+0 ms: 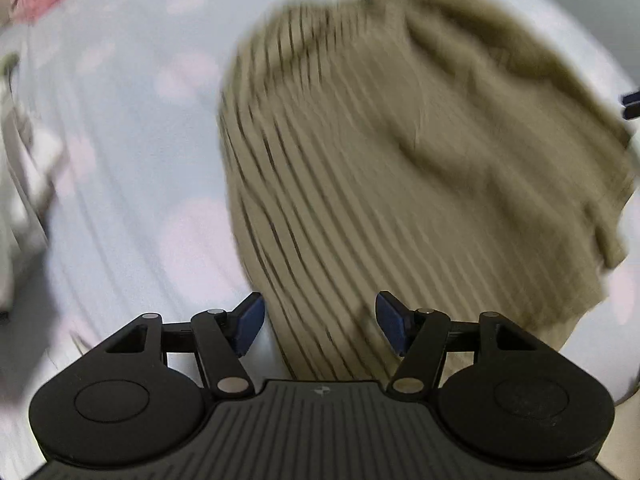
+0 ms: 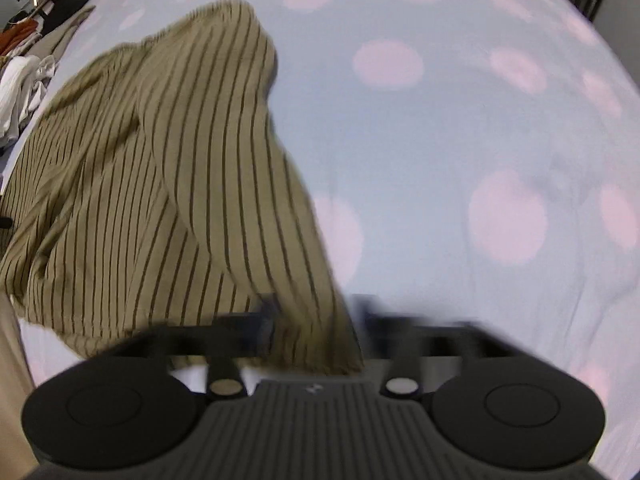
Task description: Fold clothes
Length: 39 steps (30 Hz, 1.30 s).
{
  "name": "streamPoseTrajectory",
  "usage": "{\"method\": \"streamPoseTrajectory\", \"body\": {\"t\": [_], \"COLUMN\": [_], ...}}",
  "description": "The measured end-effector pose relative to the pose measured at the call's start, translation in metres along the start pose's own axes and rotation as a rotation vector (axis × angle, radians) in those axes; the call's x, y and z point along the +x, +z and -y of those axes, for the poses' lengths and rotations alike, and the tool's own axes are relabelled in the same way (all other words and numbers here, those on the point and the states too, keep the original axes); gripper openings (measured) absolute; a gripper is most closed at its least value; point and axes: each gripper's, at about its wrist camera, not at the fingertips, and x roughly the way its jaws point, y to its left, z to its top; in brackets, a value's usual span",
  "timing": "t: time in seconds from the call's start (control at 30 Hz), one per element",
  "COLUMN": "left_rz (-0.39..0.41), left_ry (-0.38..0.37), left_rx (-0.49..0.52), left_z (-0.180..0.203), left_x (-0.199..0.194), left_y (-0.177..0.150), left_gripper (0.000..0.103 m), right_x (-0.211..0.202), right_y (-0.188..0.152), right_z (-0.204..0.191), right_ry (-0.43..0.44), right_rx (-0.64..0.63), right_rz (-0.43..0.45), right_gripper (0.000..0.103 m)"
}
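Olive striped shirt (image 2: pixel 160 184) edge borders bare dotted sheet (image 2: pixel 460 128).

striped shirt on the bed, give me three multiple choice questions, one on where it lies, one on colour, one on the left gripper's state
1. In the right wrist view, where does the striped shirt lie on the bedsheet?
A. on the left side
B. on the far right
C. off the sheet altogether

2. What colour are the sheet's dots?
A. green
B. pink
C. black

3. How does the left gripper stand?
A. shut on a red towel
B. folded out of sight
C. jaws apart, pads pressing nothing

Answers:
1 A, the olive cloth fills the left half and bare sheet the right.
2 B, pale pink rounds on light blue.
3 C, the blue pads stand apart, with the shirt's edge seen in the gap between them.
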Motion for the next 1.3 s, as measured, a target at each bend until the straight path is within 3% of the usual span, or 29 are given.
{"method": "streamPoseTrajectory", "body": {"t": [0.1,0.2,0.33,0.43,0.53,0.67,0.73,0.8,0.83,0.87,0.9,0.97,1.03,1.17,1.3], "left_rz": [0.126,0.175,0.149,0.068,0.006,-0.003,0.008,0.037,0.056,0.075,0.087,0.107,0.145,0.229,0.248], "left_ry": [0.008,-0.029,-0.039,-0.058,-0.038,-0.046,-0.064,-0.080,-0.092,-0.104,-0.107,-0.086,-0.032,0.048,0.086], "left_rx": [-0.038,-0.129,-0.172,-0.149,-0.119,-0.081,-0.072,-0.093,-0.112,-0.132,-0.144,-0.151,-0.130,-0.121,-0.137], "left_z": [-0.014,-0.033,-0.044,-0.044,-0.037,-0.033,-0.033,-0.034,-0.034,-0.035,-0.034,-0.028,-0.018,-0.020,-0.034], "left_x": [-0.020,-0.011,0.045,0.092,0.128,0.151,0.156,0.158,0.158,0.159,0.159,0.158,0.155,0.130,0.126], "left_y": [0.036,0.090,0.162,0.195,0.202,0.206,0.206,0.205,0.205,0.204,0.203,0.202,0.200,0.198,0.207], "left_gripper": [0.071,0.072,0.072,0.066,0.066,0.066,0.066,0.065,0.059,0.045,0.038,0.019,0.011,0.010,0.011], "right_x": [-0.021,-0.013,0.042,0.097,0.130,0.155,0.159,0.162,0.164,0.165,0.166,0.170,0.167,0.154,0.153], "right_y": [0.039,0.104,0.192,0.241,0.262,0.271,0.268,0.268,0.269,0.270,0.271,0.275,0.275,0.276,0.285], "right_z": [0.013,0.023,0.005,-0.013,-0.023,-0.042,-0.047,-0.051,-0.053,-0.055,-0.057,-0.064,-0.070,-0.074,-0.076], "right_ry": [-0.002,0.154,0.263,0.274,0.302,0.313,0.297,0.283,0.277,0.272,0.267,0.263,0.251,0.268,0.271], "right_rx": [0.048,0.184,0.282,0.312,0.285,0.169,0.117,0.079,0.065,0.050,0.038,0.035,0.014,-0.002,0.061], "right_rz": [0.238,0.283,0.272,0.172,0.096,0.031,0.029,0.036,0.040,0.043,0.046,0.063,0.103,0.210,0.233], "right_gripper": [0.097,0.097,0.097,0.096,0.093,0.085,0.065,0.053,0.045,0.037,0.022,0.020,0.019,0.019,0.019]}}
